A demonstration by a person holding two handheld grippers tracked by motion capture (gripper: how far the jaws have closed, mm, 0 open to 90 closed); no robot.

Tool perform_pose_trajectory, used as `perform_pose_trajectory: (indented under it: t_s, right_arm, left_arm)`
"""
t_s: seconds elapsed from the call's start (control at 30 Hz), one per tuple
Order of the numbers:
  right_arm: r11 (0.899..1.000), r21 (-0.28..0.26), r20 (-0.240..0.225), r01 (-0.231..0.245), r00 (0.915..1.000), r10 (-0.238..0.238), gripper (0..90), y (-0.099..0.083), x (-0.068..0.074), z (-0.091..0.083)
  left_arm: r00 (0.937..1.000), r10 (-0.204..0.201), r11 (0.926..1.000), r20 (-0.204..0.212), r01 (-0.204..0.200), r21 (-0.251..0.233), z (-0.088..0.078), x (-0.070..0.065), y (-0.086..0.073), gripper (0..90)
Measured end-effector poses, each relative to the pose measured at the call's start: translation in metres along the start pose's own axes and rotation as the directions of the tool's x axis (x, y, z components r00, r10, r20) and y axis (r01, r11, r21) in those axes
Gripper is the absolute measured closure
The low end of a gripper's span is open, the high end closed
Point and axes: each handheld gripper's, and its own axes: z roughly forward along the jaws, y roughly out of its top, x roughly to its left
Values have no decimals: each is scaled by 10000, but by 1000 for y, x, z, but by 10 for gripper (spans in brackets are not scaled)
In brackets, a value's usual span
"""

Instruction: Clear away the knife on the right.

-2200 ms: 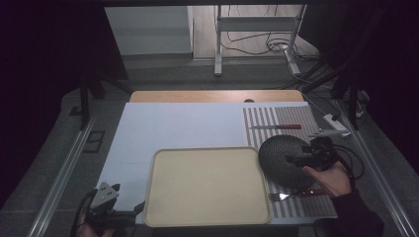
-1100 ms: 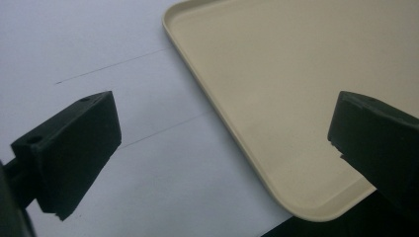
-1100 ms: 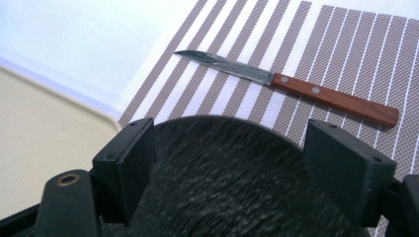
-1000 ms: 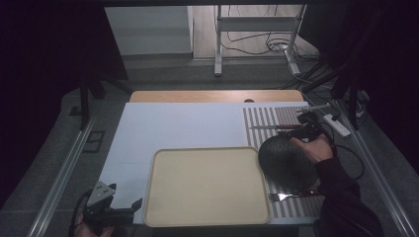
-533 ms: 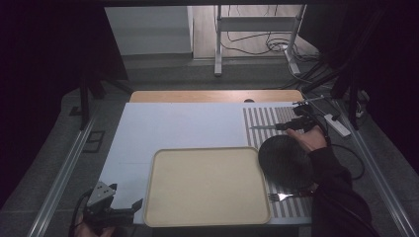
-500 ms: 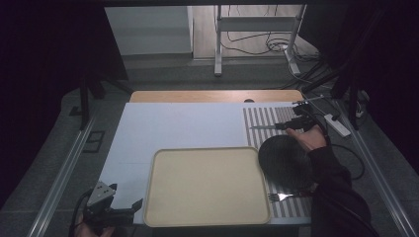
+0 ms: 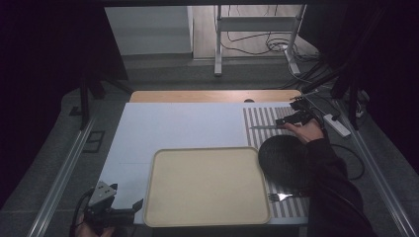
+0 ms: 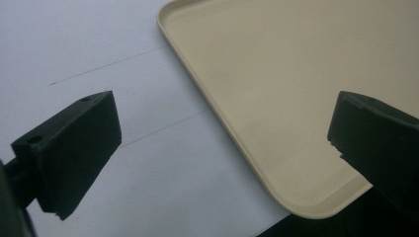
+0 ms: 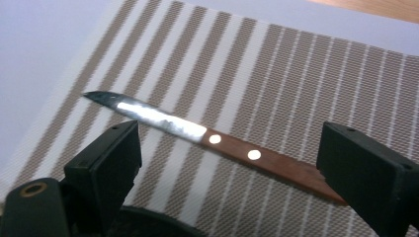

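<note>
A knife [image 9: 212,139] with a wooden handle and steel blade lies on the striped placemat [image 9: 276,64]. My right gripper [image 9: 227,173] hovers over it, open, with one jaw on each side of the handle and not touching it. In the high view the knife [image 7: 264,127] lies at the far part of the placemat, with the right gripper [image 7: 287,120] at its handle end. My left gripper [image 7: 129,207] rests open at the table's near left edge. Its jaws stand on either side of the near corner of the beige tray [image 8: 276,89], nothing held.
A black plate [image 7: 284,159] sits on the placemat [image 7: 262,116] to the right of the tray [image 7: 207,187], and a fork [image 7: 280,197] lies near its front edge. A white mat [image 7: 178,123] covers the table. A power strip [image 7: 336,123] and cables lie off the table's right side.
My right gripper has moved from above the black plate away to the far part of the placemat, over the knife's handle. The left gripper has stayed put.
</note>
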Motion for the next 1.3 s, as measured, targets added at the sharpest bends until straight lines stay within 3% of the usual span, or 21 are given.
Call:
perform_pose_trajectory:
  t_s: [0.17, 0.33, 0.47, 0.57, 0.67, 0.73, 0.87, 1.07, 1.3]
  right_arm:
    - [9995, 171, 108, -267, 9996, 265, 170, 0, -13, 5]
    - [9984, 286, 148, -482, 9987, 478, 316, -1, -29, 10]
    - [9993, 310, 446, -222, 9988, 208, 550, 1, -36, 11]
    - [9980, 624, 451, -43, 9990, 15, 753, 2, -38, 15]
    - [9961, 884, 866, 84, 9961, -161, 900, 1, -39, 21]
    - [9960, 882, 1153, 159, 9930, -261, 900, 0, -41, 23]
    - [9930, 1177, 1225, 132, 9921, -277, 900, -4, -45, 26]
    - [9916, 1288, 728, 91, 9972, -186, 900, -13, -47, 20]
    - [9875, 1513, 258, 449, 9985, -493, 900, -23, -37, 13]
  left_arm:
    - [10000, -2, 10000, 3, 2, 14, 0, 0, 0, 1]
    - [10000, 12, 10000, -20, -12, 54, 0, 0, 0, 1]
    - [10000, 0, 10000, -34, 0, 56, 1, 0, 0, 2]
    - [10000, 3, 10000, -34, -3, 57, 1, 0, 0, 3]
    - [10000, 18, 10000, -36, -18, 68, 1, 0, 0, 3]
    - [10000, 9, 10000, -37, -8, 56, 1, 0, 0, 4]
    - [10000, 38, 10000, -59, -38, 66, 1, -1, 1, 6]
    - [9999, 113, 9999, -81, -112, 103, 1, -1, 1, 6]
    - [9999, 135, 9998, -103, -133, 122, 1, -2, 1, 6]
